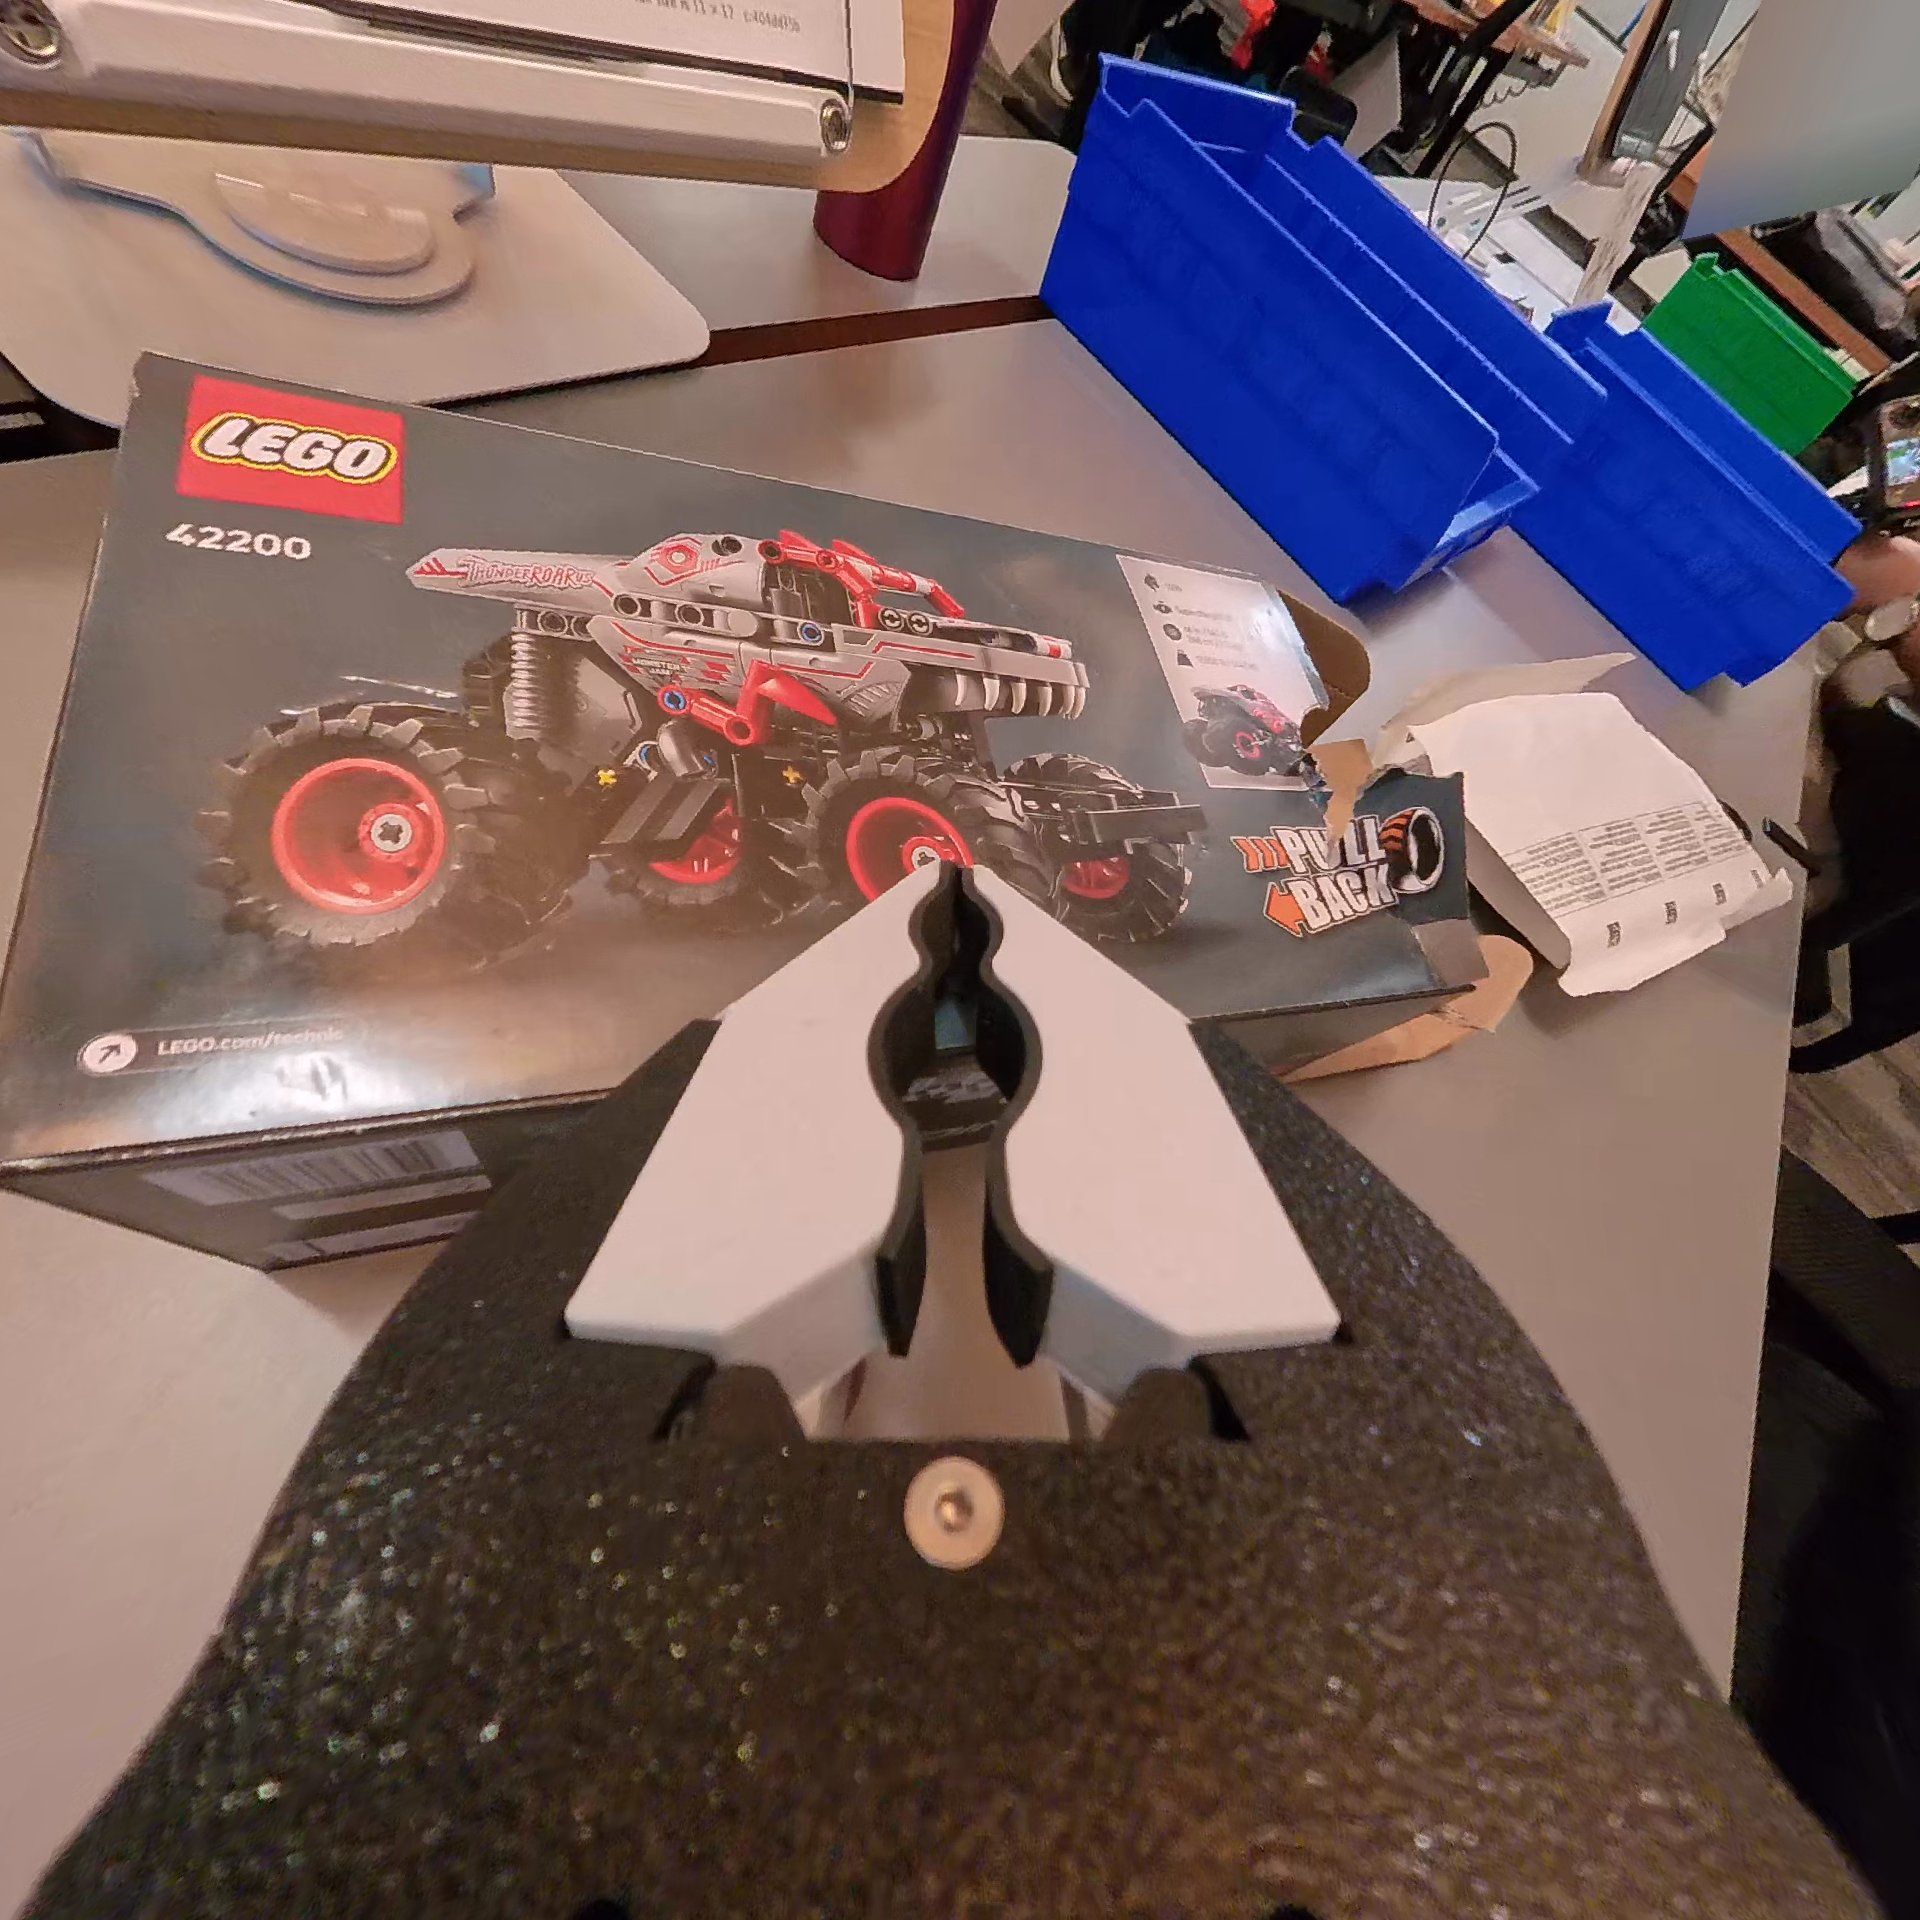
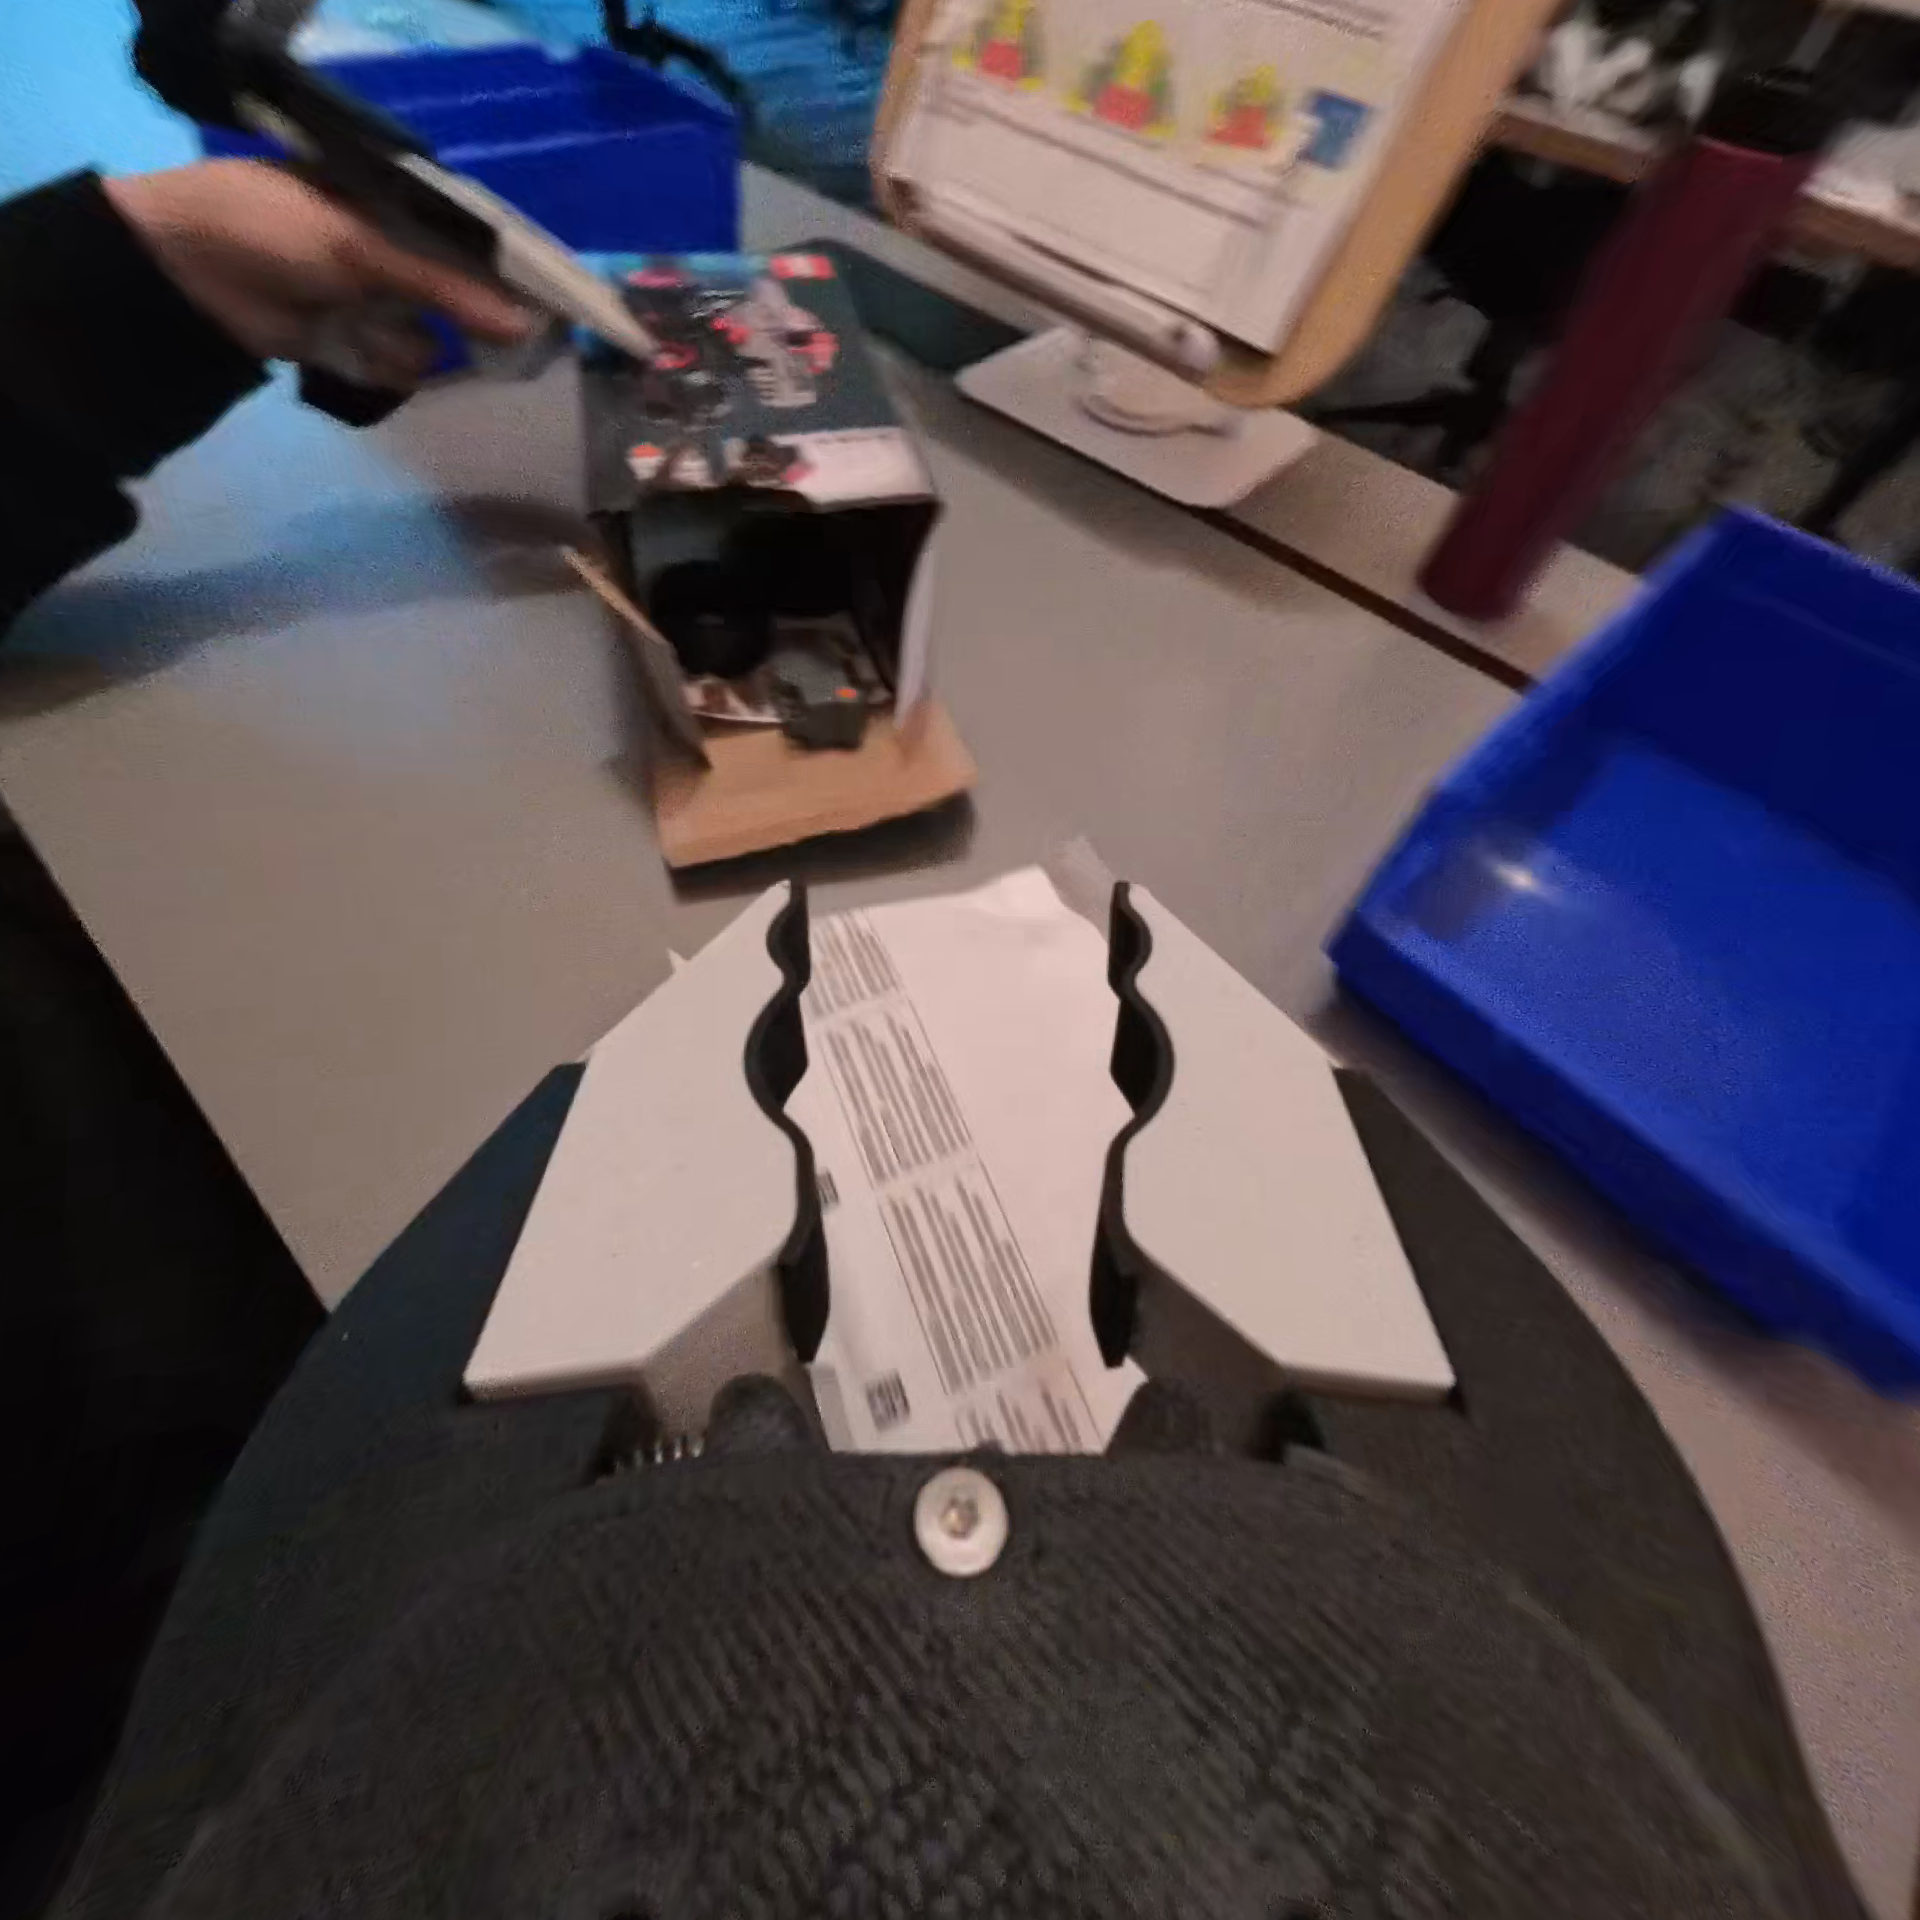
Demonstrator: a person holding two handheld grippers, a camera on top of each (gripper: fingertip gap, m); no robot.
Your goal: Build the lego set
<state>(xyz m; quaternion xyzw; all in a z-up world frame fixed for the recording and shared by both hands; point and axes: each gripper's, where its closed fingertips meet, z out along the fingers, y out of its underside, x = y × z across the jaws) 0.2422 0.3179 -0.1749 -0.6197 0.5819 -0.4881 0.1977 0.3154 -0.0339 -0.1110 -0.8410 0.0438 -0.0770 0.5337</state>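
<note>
Lego box lies flat on the counter, torn end open. Left gripper, closed and empty, hovers above it. Right gripper, wide apart, hangs over a white paper bag. Cardboard looks light and crushable; best gripped at an edge.

The dark set box lies flat on the grey worktop, truck picture up, one end torn open, dark parts inside. A white paper bag lies just beside that end.
</note>
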